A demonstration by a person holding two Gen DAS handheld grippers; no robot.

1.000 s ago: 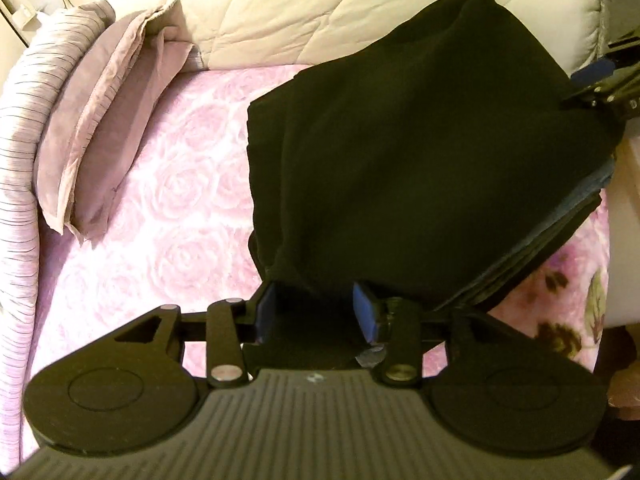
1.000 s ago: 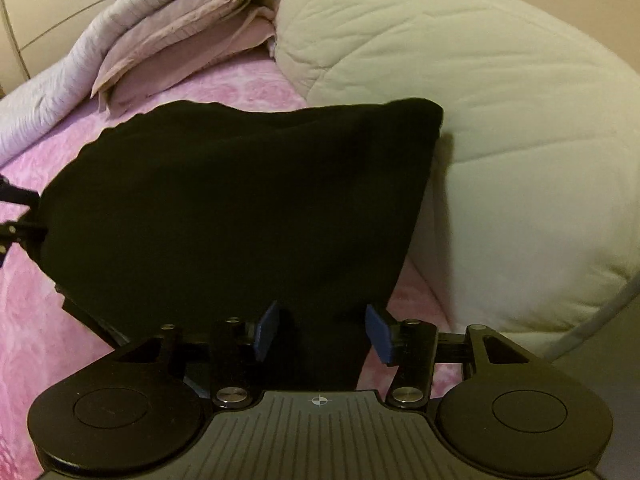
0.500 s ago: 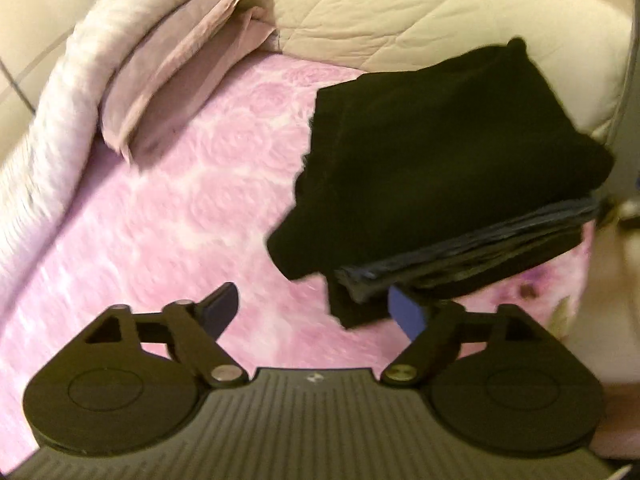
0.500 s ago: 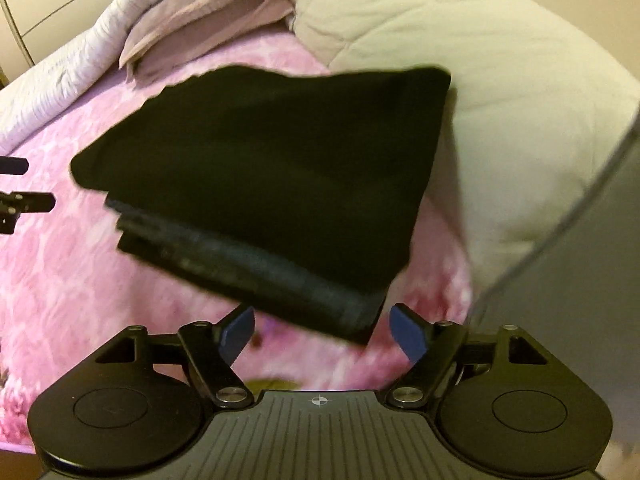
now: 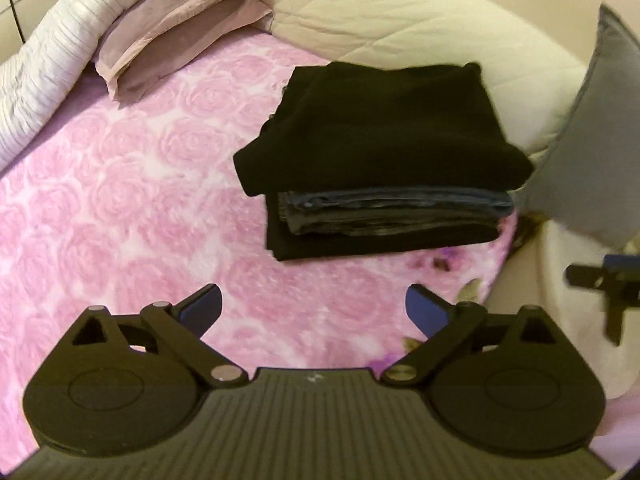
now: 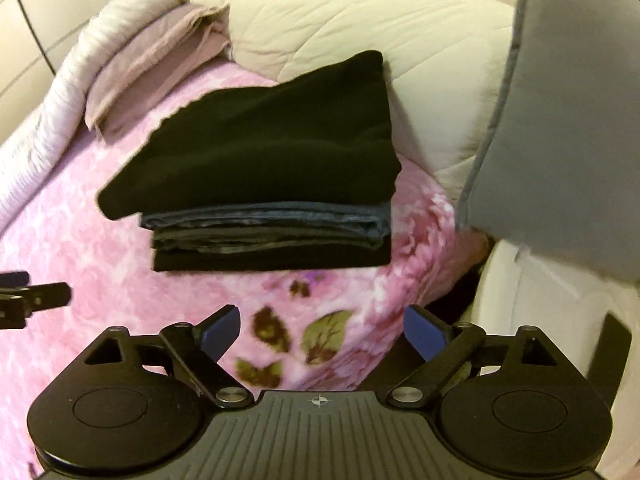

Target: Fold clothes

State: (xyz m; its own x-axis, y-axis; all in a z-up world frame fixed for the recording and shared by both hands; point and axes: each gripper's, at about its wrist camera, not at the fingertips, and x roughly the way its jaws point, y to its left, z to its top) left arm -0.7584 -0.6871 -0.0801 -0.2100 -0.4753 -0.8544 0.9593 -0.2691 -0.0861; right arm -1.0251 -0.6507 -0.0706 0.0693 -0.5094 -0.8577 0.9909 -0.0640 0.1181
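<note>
A folded black garment (image 5: 380, 128) lies on top of a stack, over a folded dark blue piece (image 5: 392, 212) and another black piece (image 5: 380, 246). The stack sits on the pink bed near the cream quilt. My left gripper (image 5: 313, 300) hangs above the blanket, short of the stack, its jaws opening with nothing between them. In the right wrist view the same black garment (image 6: 272, 148) tops the blue layer (image 6: 264, 228). My right gripper (image 6: 323, 316) hovers over the bed's corner, jaws opening and empty. One finger of the right gripper (image 5: 588, 276) shows at the left view's right edge.
The pink rose blanket (image 5: 120, 200) covers the bed. A cream quilt (image 5: 400, 20) is bunched behind the stack, with mauve pillowcases (image 5: 180, 28) and a striped duvet (image 5: 52, 64) at the back left. A grey cushion (image 6: 568, 120) stands right, above white furniture (image 6: 540, 320) past the bed edge.
Both grippers let go of the black garment, spread wide and drew back and up from the stack. The garment now lies flat on the stack.
</note>
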